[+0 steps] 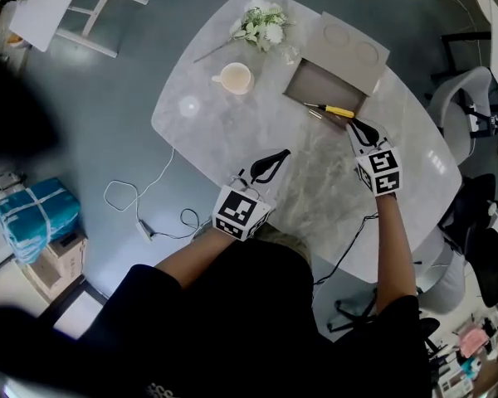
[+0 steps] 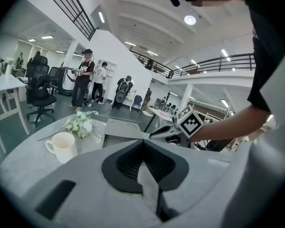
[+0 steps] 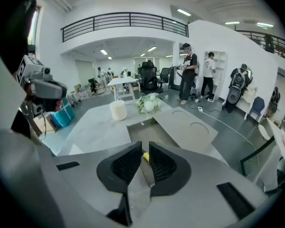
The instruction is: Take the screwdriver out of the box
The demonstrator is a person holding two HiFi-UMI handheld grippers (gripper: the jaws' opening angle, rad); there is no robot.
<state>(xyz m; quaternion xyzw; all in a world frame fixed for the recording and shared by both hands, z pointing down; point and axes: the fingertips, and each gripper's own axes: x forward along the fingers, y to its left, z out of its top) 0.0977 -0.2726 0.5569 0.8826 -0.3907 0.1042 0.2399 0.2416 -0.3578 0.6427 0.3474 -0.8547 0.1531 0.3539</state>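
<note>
right gripper [image 3: 145, 146] hovers with its jaws drawn nearly together and nothing clamped. a sliver of the yellow handle of the screwdriver [image 1: 339, 111] shows in the slit just past its tips. the screwdriver lies right ahead of this gripper, along the near edge of the open box [image 1: 319, 81], handle toward the gripper and shaft pointing away to its left. i cannot tell whether it rests inside against the wall or on the rim. the lid [image 1: 349, 44] lies folded back beyond the box. left gripper [image 2: 143, 142] is clenched too and empty, well off to the side over bare tabletop [image 1: 232, 131], apart from the box.

the main risk, as i judge it, is the closed jaws. pushed on like this, the tips would nudge the handle instead of straddling it, and the round handle could roll deeper into the box or off its edge. the jaws need to part first. a pinch at the very end of the handle could let the shaft droop and catch the box wall on the lift. nothing braces the box, so it may slide toward the cup [image 1: 234, 78] and flowers [image 1: 264, 25] farther left.
</note>
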